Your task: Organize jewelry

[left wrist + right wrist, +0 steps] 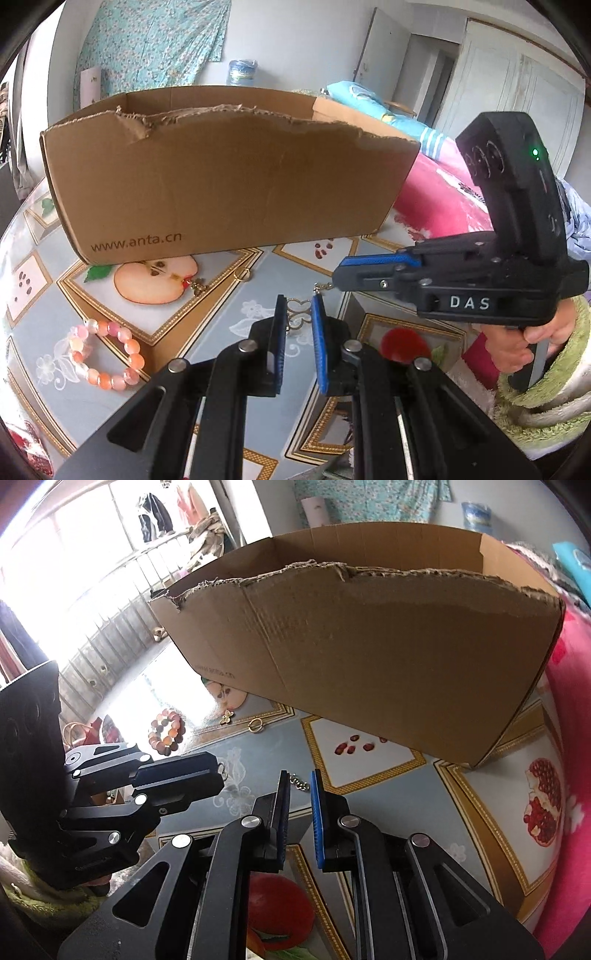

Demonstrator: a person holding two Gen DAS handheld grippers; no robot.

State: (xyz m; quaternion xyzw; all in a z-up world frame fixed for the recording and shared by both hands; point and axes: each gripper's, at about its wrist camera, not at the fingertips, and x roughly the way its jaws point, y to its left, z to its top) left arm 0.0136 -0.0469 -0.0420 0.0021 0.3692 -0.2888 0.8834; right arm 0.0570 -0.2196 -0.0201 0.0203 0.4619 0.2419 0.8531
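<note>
We find the left claw (297,302) and the right claw (334,275) both clenched, each gripping one end of the fine chain (320,287), which spans the short gap between their tips above the desk (207,321). Ahead of both claws stands the cardboard box (221,177) (top edge torn). The bead bracelet (103,354) lies left of the left claw; the gold ring (242,275) lies just ahead of it.
</note>
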